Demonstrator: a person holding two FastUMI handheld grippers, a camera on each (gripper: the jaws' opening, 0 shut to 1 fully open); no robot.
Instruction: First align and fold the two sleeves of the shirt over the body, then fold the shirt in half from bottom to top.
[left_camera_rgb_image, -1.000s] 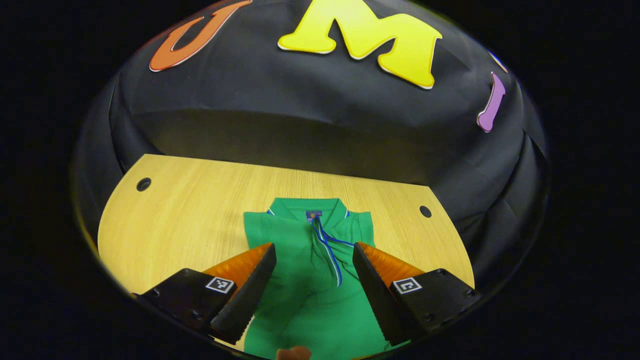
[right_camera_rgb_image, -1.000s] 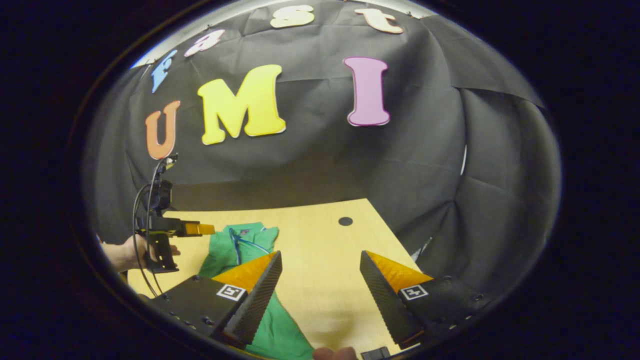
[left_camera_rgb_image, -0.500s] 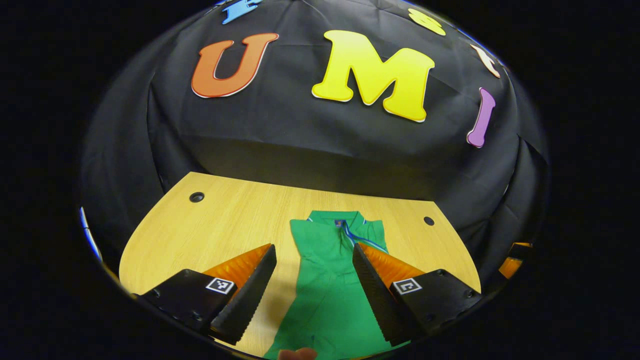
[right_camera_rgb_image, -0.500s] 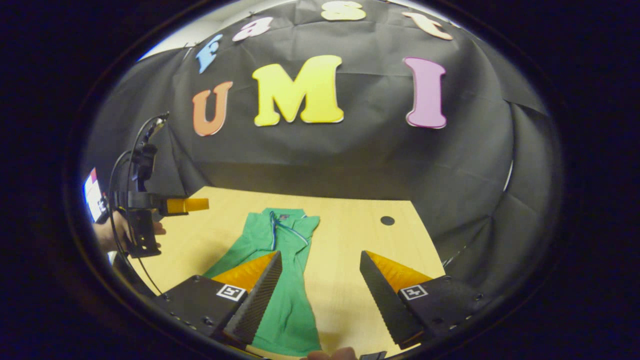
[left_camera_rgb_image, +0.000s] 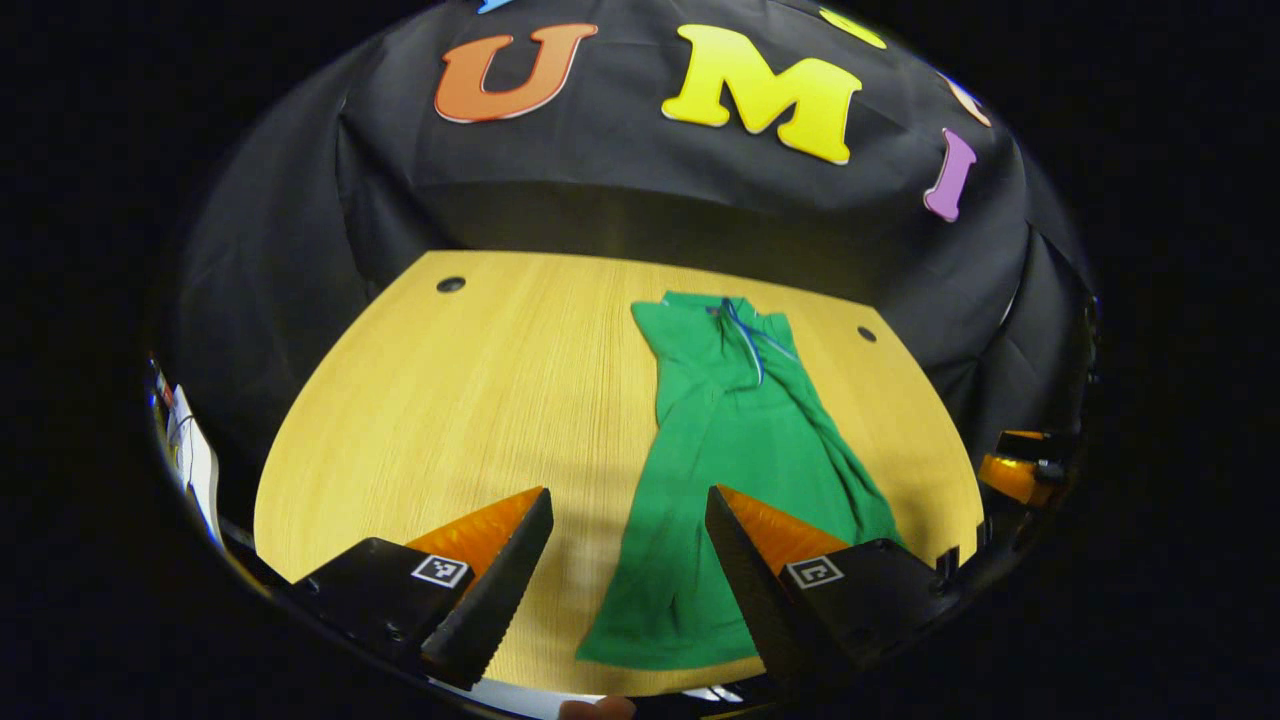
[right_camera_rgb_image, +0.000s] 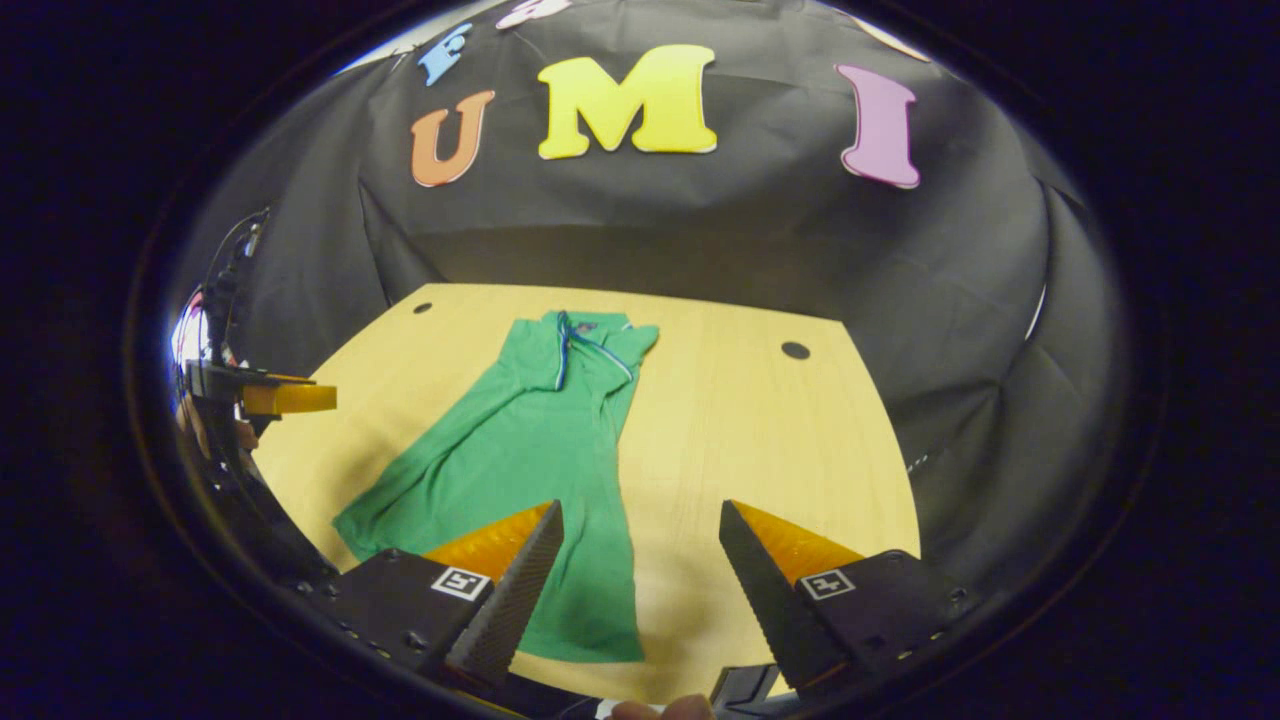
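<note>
Matt cloth shirt (left_camera_rgb_image: 735, 440); wood-grain table (left_camera_rgb_image: 480, 400)

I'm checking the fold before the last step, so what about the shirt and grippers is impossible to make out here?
- Shirt, left gripper view: the hem's right corner sits behind a finger.
- Shirt, right gripper view: part of the hem is hidden by a finger.
- Collar tag: too small to read.
- Left gripper, right gripper view: cut by the edge, so its opening is unclear there.

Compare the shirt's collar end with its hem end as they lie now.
The shirt lies flat on the table. Its collar end lies toward the booth wall and looks narrow, with blue trim; its hem end lies nearest the grippers and spreads wider, plain green. Both rest on the wood.
</note>
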